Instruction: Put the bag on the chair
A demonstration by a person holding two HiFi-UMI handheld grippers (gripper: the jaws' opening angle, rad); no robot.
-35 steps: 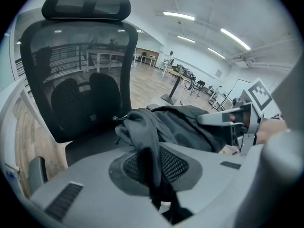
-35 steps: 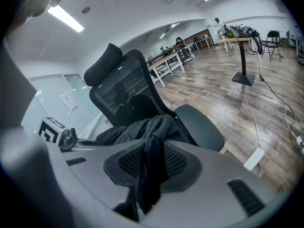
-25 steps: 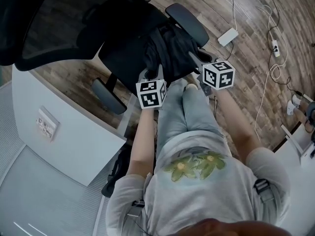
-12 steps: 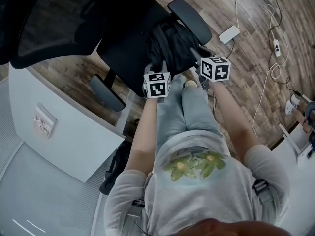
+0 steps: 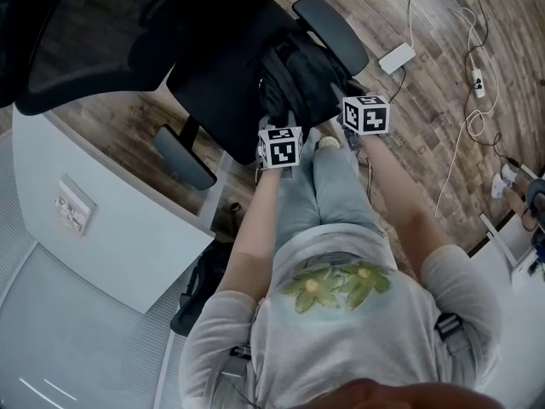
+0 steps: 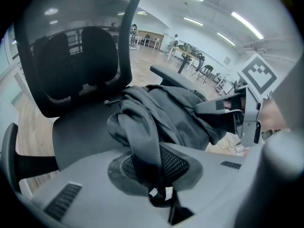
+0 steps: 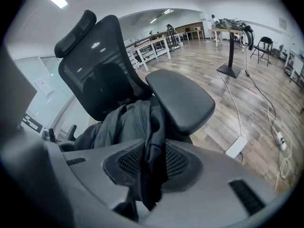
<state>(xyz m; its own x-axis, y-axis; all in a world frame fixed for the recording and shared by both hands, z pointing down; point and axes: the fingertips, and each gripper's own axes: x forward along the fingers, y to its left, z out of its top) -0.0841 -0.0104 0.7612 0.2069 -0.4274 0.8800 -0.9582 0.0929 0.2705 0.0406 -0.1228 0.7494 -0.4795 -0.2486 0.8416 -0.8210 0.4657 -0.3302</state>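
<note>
the bag [image 5: 298, 71] lies on the chair seat [image 5: 213, 79] just ahead of both tongs. your left gripper [image 6: 159, 186] and right gripper [image 7: 147, 177] each pinch its fabric, jaws beginning to open. free both fully, then draw straight back so no strap drags it off.

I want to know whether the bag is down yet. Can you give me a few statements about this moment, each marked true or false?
The bag lies on the chair, on its seat. True.
The left gripper is empty. False: bag fabric is between its jaws, which are opening.
The right gripper has bag fabric between its jaws. True; they are opening too.
The chair lacks armrests. False: an armrest stands beside the bag.
A white adapter lies on the wooden floor. True.
</note>
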